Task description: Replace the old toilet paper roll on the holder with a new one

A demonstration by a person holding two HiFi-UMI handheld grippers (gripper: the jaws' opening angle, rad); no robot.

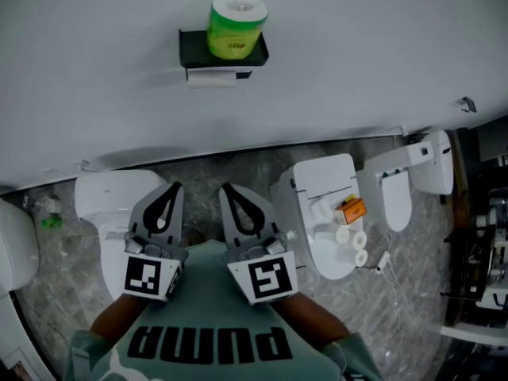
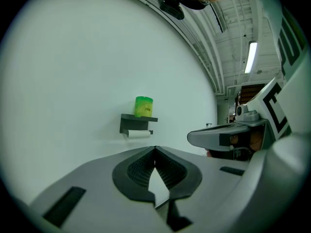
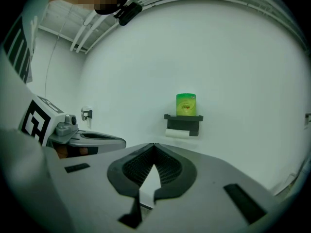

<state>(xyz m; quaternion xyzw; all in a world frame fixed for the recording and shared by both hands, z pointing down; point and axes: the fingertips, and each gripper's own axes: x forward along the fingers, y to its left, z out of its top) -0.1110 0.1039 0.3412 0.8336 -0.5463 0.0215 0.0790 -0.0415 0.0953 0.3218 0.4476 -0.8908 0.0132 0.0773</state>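
Note:
A black wall holder [image 1: 222,52] carries a new roll in green wrapping [image 1: 235,24] upright on its shelf, with the old white roll [image 1: 213,78] hanging beneath. Both grippers are held side by side close to my chest, well short of the wall. The left gripper [image 1: 175,186] is shut and empty; its own view shows the tips meeting [image 2: 155,148] below the holder [image 2: 137,123] and green roll [image 2: 144,106]. The right gripper [image 1: 225,187] is also shut and empty [image 3: 154,144], pointing left of the holder [image 3: 183,123], green roll [image 3: 185,104] and old roll [image 3: 176,133].
White toilets stand on the marble floor: one [image 1: 107,201] below left, another [image 1: 321,189] at right with small white rolls [image 1: 353,240] and an orange box [image 1: 351,209] on it. A further white fixture [image 1: 435,161] and a dark rack [image 1: 476,268] stand far right.

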